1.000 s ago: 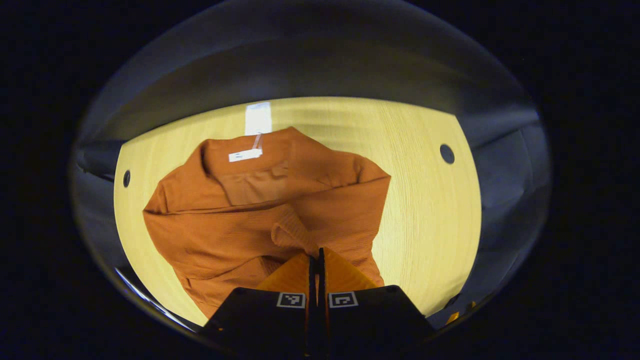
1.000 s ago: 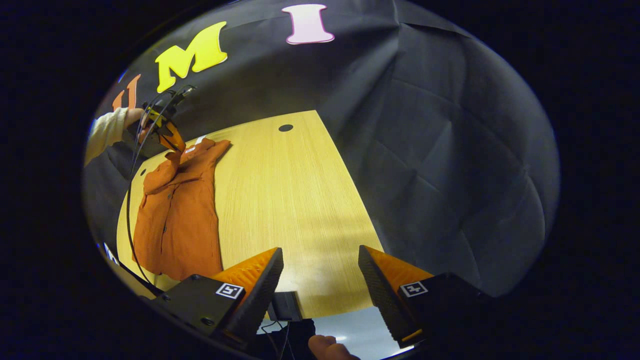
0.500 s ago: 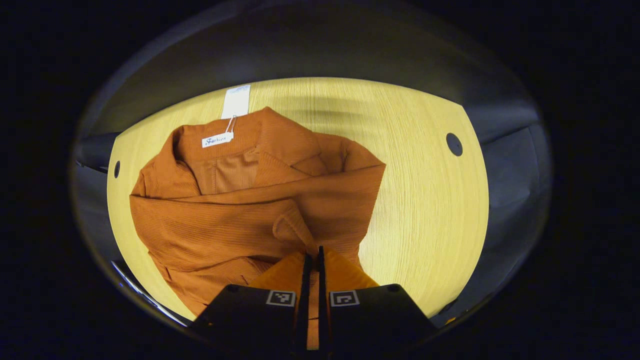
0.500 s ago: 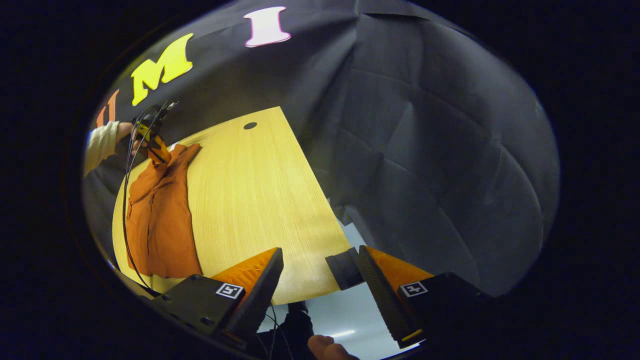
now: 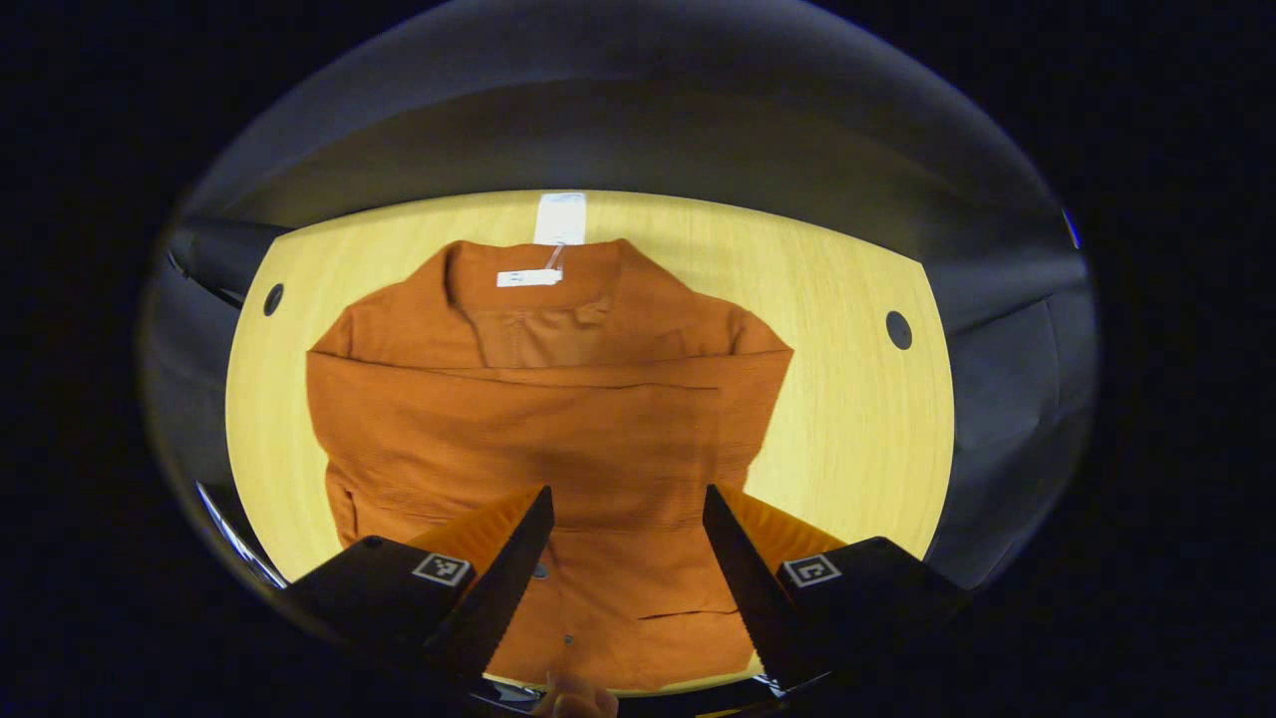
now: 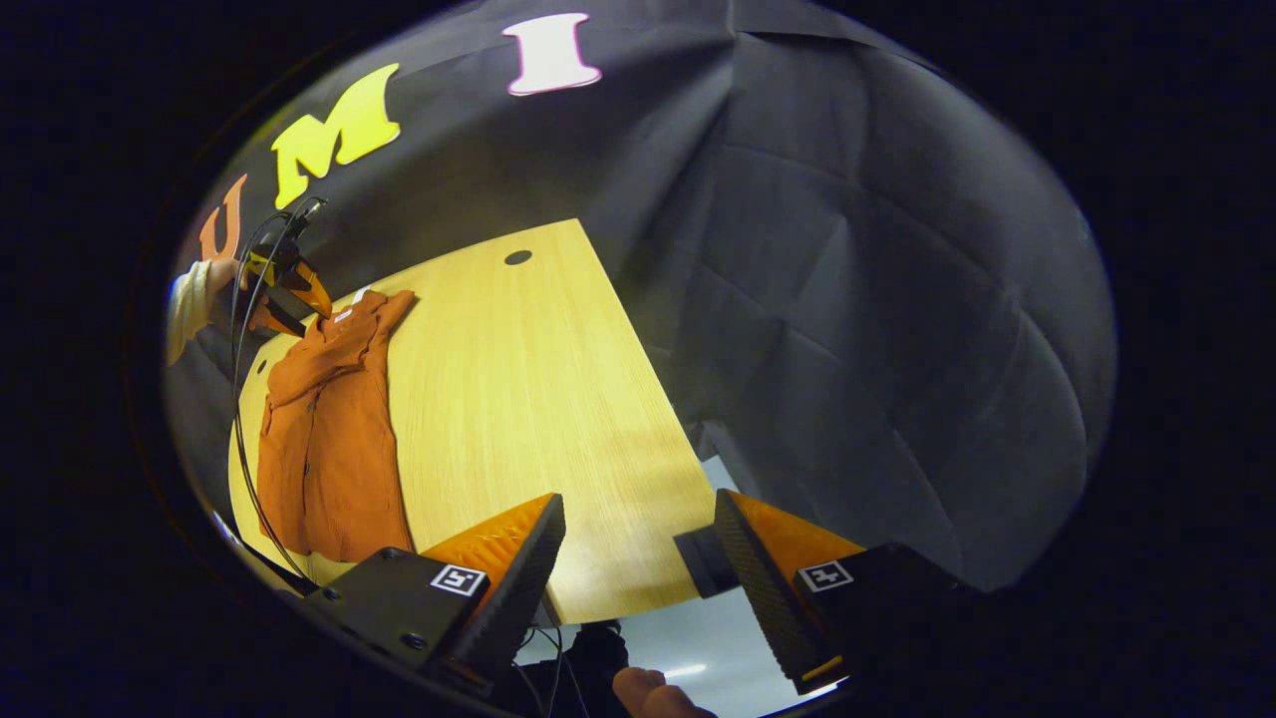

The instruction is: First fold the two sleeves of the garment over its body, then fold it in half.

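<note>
An orange shirt point(image 5: 548, 419) lies flat on the wooden table point(image 5: 847, 419), collar at the far end with a white label and a hang tag point(image 5: 560, 217). A sleeve lies folded straight across its chest. My left gripper point(image 5: 627, 491) hovers open above the shirt's lower front, holding nothing. In the right gripper view the shirt point(image 6: 329, 439) lies far off at the left, with the left gripper point(image 6: 284, 289) above its collar end, held by a hand in a pale sleeve point(image 6: 187, 299). My right gripper point(image 6: 639, 499) stands open and empty over the table's near corner.
The table has round cable holes point(image 5: 898, 329) point(image 5: 273, 299) point(image 6: 517, 257). Black cloth walls surround it. A black cable point(image 6: 244, 449) hangs from the left gripper past the table's edge. Bare wood point(image 6: 518, 399) stretches between the shirt and my right gripper.
My left gripper was shut on the sleeve's cuff; it has opened and let go, and the sleeve now lies flat across the shirt's chest. The right gripper stays open, barely shifted.
</note>
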{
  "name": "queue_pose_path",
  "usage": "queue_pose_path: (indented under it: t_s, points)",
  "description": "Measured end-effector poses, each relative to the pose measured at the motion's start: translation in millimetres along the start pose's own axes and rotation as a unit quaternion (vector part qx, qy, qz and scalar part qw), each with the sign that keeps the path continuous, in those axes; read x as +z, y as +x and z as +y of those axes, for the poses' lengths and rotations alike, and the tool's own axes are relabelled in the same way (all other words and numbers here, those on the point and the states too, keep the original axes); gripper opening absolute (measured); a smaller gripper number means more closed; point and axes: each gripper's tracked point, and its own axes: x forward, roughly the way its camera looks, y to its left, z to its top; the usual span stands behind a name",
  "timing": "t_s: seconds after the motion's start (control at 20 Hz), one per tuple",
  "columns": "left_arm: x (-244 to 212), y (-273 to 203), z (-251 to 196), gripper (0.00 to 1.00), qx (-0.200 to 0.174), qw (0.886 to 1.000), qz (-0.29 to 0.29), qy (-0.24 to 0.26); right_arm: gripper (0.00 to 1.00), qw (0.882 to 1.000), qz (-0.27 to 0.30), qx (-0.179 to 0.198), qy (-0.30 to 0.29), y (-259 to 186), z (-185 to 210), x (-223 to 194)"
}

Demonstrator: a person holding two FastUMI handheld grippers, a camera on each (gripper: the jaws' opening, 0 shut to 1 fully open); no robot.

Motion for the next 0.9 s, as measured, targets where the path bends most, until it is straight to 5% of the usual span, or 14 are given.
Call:
queue_pose_path:
  t_s: [0.3,0.55,0.9]
  points:
    - [-71,-16,115,0.99,-0.014,0.998,-0.043,-0.037,0.95,0.995,-0.005,0.025,-0.091,13,50,17]
    - [-140,-50,228,1.00,0.014,0.993,-0.092,-0.068,0.98,0.994,0.001,0.067,-0.092,34,102,22]
    - [-231,-91,318,0.99,0.027,0.982,-0.114,-0.150,0.97,0.988,0.031,0.075,-0.129,56,141,1]
